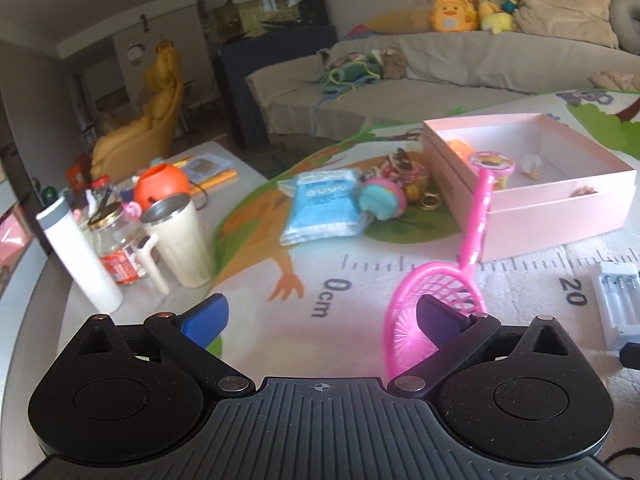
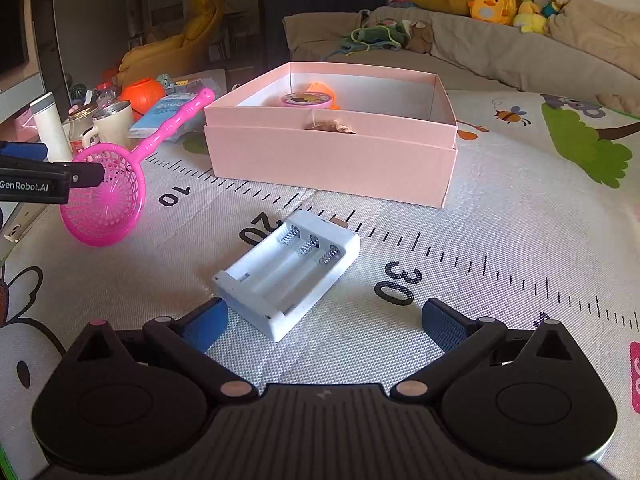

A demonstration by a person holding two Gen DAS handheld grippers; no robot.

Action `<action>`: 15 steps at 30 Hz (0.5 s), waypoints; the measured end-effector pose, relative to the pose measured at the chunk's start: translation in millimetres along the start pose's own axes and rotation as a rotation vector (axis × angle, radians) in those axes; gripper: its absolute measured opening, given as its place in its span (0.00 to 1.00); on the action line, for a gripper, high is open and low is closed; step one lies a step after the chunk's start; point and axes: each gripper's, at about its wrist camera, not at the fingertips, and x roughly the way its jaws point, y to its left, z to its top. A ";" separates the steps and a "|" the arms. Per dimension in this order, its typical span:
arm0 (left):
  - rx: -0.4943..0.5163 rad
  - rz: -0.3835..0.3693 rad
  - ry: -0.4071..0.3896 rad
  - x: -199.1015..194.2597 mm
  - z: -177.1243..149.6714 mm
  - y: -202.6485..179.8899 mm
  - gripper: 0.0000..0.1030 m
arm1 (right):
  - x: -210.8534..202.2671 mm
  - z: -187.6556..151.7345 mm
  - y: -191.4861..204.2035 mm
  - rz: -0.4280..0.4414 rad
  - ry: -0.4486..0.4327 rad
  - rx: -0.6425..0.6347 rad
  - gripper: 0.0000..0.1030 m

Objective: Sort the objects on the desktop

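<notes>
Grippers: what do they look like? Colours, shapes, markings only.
Both match. The left gripper and right gripper each have a black ribbed body, two round black hubs, black link arms with silvery pivot pins, and blue fingertips. The right wrist view shows white "GenRobot.AI" lettering on the left gripper's side. No cables or sleeves visible.

A long beige sofa (image 1: 460, 64) curves along the far wall, plush toys (image 1: 472, 8) along its back. A yellow armchair (image 1: 140, 128) stands left, beside a dark fish tank (image 1: 276, 12).
</notes>
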 end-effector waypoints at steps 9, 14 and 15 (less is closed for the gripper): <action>-0.053 0.039 0.045 8.6 -3.5 16.1 1.00 | -0.2 -0.1 -0.2 0.000 0.000 0.000 1.00; -0.090 -0.059 0.035 4.1 -2.4 20.8 1.00 | -0.2 0.0 -0.3 0.000 0.000 0.000 1.00; -0.100 -0.092 0.033 2.8 -1.8 21.6 1.00 | -0.3 -0.1 -0.3 0.000 0.000 0.000 1.00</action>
